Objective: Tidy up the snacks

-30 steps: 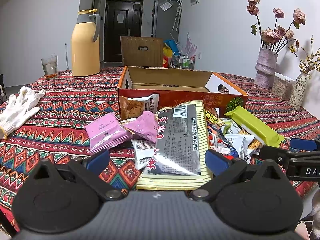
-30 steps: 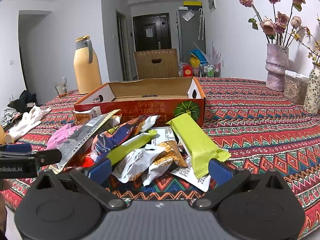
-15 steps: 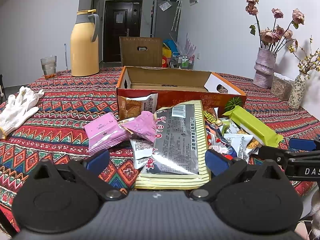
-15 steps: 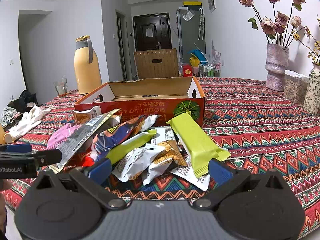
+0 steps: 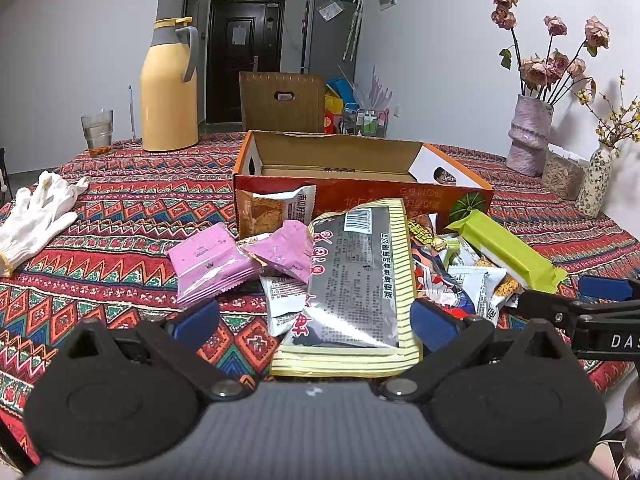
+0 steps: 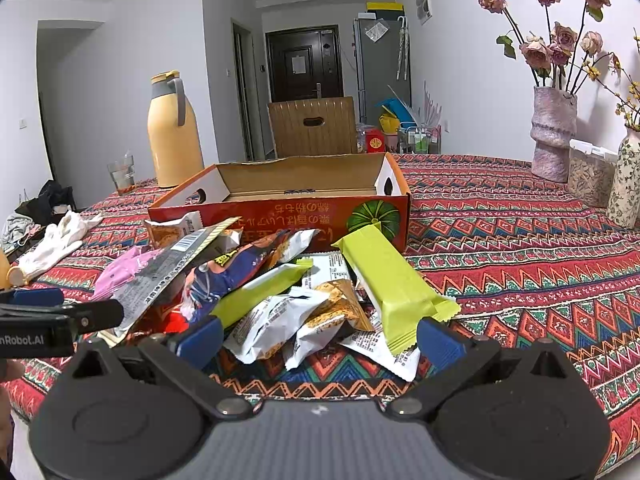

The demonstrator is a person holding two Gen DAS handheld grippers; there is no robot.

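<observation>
A pile of snack packets lies on the patterned tablecloth in front of an open orange cardboard box point(image 5: 360, 196) point(image 6: 280, 208). The pile holds a large silver and yellow striped packet point(image 5: 356, 280), two pink packets point(image 5: 208, 264), a long green bar point(image 5: 508, 252) point(image 6: 388, 280) and several small white and brown packets point(image 6: 288, 316). My left gripper point(image 5: 314, 322) is open at the near edge of the pile, its fingers either side of the striped packet's near end. My right gripper point(image 6: 320, 336) is open just before the white packets.
A yellow thermos jug point(image 5: 170, 88) and a glass point(image 5: 97, 134) stand at the back left. White gloves point(image 5: 36, 212) lie at the left. Vases with dried flowers point(image 5: 528, 136) and a clear container point(image 5: 564, 172) stand at the right. A chair back point(image 5: 282, 100) is behind the box.
Both grippers have stayed open and almost still; the left view has shifted very slightly. No packet has moved.
</observation>
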